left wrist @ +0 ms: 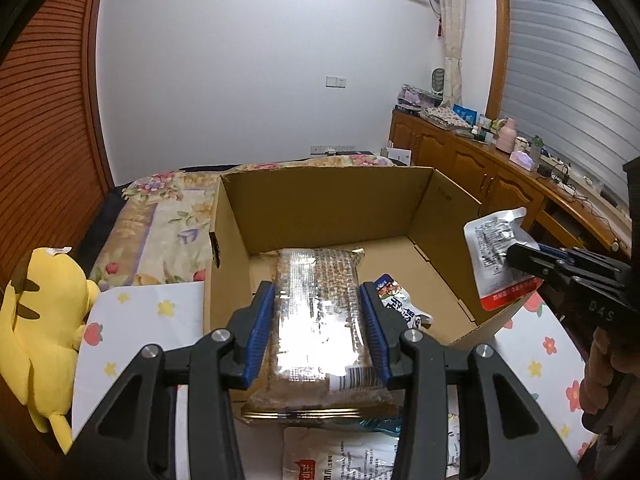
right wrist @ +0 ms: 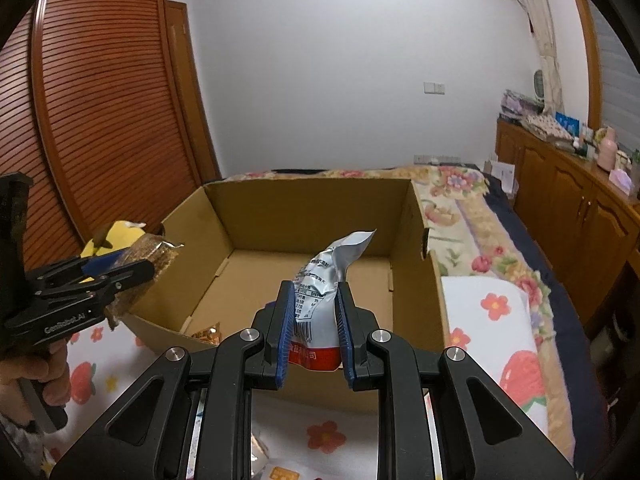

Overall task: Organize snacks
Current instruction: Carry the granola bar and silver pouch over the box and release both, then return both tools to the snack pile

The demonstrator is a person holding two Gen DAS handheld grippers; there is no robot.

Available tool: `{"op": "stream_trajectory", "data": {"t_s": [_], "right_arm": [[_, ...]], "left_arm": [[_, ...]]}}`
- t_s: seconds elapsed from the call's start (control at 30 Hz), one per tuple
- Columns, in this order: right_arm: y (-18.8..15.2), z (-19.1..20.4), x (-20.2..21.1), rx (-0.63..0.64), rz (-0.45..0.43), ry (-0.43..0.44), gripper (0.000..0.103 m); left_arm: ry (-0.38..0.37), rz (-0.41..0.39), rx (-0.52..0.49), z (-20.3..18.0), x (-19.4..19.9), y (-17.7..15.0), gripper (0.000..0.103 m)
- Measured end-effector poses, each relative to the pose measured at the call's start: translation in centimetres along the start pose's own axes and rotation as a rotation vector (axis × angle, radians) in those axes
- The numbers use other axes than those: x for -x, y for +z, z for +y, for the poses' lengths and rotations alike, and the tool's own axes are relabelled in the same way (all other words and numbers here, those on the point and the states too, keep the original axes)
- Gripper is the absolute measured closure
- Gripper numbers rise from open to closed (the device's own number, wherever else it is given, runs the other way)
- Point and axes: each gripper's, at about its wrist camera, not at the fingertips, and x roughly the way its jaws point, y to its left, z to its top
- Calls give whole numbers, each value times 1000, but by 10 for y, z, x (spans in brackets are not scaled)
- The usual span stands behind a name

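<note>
The left tool (left wrist: 320,332) clamps a brown snack block (left wrist: 320,320) by its sides, just above the cardboard box (left wrist: 320,208) ahead. The right tool (right wrist: 314,336) pinches a silver pouch (right wrist: 324,280) (by its lower end), probably so both drop inside.

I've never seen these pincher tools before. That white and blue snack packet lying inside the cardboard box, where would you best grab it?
Probably by its free crinkled end, coming from above. The white and blue packet lies flat on the floor of the cardboard box, partly hidden behind the left gripper, so only a raised edge gives the pads something to pinch.
</note>
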Motion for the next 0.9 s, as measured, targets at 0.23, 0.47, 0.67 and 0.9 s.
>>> {"op": "stream_trajectory", "data": {"t_s": [0.23,0.47,0.67,0.9], "right_arm": [[-2,-1,-15,-17,36,-5,84],[-8,-1,-27,-32,61,7,83],[-9,3,-21,-22,46,24,77],[-18,9,12,7,0,42,67]], "left_arm": [[-2,3,18,4,-1,-4,54],[-6,-10,4,3,7,-9,43],[-21,-32,-25,-6,18,-15,24],[-38,-40,-65,-19,35,-31,16]]}}
